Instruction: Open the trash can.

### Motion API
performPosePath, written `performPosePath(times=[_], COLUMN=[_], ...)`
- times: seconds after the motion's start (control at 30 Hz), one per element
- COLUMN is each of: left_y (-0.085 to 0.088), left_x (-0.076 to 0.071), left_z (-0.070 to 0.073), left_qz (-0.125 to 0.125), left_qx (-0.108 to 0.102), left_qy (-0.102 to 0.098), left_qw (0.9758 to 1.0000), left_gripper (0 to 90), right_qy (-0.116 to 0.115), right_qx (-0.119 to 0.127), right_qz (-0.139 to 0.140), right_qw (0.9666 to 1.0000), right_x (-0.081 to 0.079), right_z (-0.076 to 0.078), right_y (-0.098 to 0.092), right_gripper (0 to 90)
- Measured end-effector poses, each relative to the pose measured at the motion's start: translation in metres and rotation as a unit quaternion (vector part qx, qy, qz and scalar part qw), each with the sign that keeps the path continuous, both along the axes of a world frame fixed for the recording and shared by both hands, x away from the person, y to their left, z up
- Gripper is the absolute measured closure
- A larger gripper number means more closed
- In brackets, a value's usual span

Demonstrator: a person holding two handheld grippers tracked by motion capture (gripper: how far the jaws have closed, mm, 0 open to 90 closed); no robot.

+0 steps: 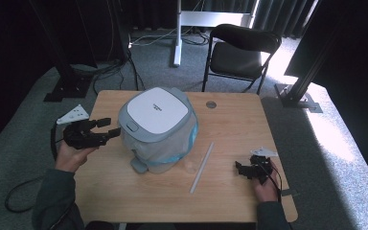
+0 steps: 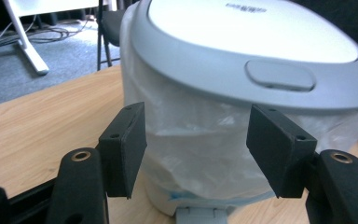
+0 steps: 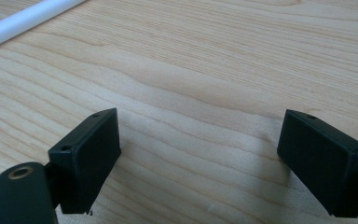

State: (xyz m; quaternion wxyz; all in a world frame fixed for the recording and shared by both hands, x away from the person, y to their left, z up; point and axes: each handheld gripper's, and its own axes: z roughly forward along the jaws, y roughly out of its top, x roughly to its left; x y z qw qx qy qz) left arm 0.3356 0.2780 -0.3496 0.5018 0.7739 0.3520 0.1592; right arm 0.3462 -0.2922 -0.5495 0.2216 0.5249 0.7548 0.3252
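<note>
Honestly, the risky bit is the loose clear plastic bag (image 2: 200,154) hanging from the grey-and-white lidded bin (image 1: 157,125), which sits mid-worktop (image 1: 230,129). The left gripper (image 1: 109,127) is spread wide, just beside the bin's side, not touching yet. If it closes on only the bag, the film could slip or tear, or the bin could tip. The right gripper (image 1: 242,168) is spread too, low over bare wood near the thin white plastic stick (image 1: 202,166), so nothing's steadying the bin.
</note>
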Motion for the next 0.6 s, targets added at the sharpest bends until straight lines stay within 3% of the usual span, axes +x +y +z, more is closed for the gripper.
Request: performPosePath(times=[0.6], left_y=[-0.01], left_x=[0.006], left_z=[0.013], left_qz=[-0.012], left_qx=[-0.023], left_qy=[-0.004], left_qw=[0.9997], left_gripper=[37.2], right_qy=[0.0], right_qx=[0.0], right_qz=[0.0], right_qw=[1.0], right_x=[0.0], right_z=[0.0], right_y=[0.0], right_gripper=[12.2])
